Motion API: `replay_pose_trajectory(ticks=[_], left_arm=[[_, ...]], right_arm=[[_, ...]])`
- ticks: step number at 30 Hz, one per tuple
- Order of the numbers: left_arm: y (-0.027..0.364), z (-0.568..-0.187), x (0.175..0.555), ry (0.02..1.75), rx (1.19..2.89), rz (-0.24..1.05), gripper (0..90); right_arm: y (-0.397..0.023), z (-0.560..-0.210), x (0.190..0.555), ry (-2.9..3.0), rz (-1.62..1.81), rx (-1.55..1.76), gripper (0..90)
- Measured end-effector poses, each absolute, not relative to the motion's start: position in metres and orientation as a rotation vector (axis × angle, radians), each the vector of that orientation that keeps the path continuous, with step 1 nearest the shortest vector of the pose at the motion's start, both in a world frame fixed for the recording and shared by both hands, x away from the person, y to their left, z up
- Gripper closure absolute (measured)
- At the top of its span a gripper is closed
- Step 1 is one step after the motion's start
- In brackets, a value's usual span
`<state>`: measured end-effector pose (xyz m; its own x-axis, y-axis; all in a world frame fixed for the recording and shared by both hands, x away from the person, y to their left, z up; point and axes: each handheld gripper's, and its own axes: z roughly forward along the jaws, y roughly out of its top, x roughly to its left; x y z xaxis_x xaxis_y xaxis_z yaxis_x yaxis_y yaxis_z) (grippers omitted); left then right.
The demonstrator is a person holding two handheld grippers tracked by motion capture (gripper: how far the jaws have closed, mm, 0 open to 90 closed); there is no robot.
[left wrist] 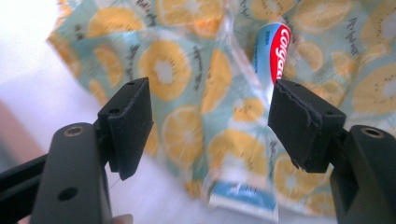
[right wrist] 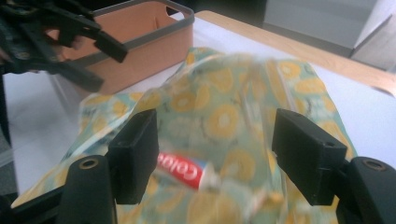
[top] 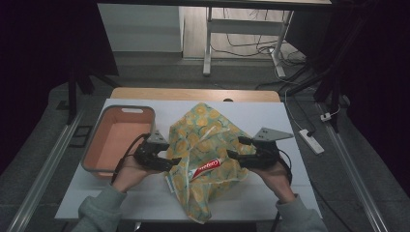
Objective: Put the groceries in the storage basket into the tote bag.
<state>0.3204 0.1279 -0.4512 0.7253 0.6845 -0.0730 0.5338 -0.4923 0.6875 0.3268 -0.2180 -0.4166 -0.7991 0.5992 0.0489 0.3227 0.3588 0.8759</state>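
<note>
So there's a fruit-print bag (top: 203,145) sprawled across the middle of the white table (top: 270,116), reaching down toward the near edge, with a Colgate toothpaste tube (top: 207,167) lying in it. The left tool (top: 167,162) sits at the bag's left side, jaws spread wide with nothing pinched between them. Same story for the right tool (top: 237,149) on the bag's right side: released, jaws apart, just pointing at the crinkly fabric. An orange bin with a grey rim (top: 99,133) sits by the table's left edge, just beside the left tool.
</note>
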Motion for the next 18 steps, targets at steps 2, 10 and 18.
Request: replay_pose_trajectory(ticks=[2,10,18], left_arm=[[0.116,-0.453,0.328,0.915,2.227,0.260,30.2],[0.086,-0.473,0.352,0.952,2.304,0.241,32.3],[0.087,-0.483,0.358,0.954,2.349,0.153,71.5]], right_arm=[[-0.227,-0.420,0.318,2.336,1.408,0.847,31.5],[-0.239,-0.442,0.281,2.386,1.393,0.877,30.1],[-0.198,-0.448,0.263,2.548,1.311,0.674,27.5]])
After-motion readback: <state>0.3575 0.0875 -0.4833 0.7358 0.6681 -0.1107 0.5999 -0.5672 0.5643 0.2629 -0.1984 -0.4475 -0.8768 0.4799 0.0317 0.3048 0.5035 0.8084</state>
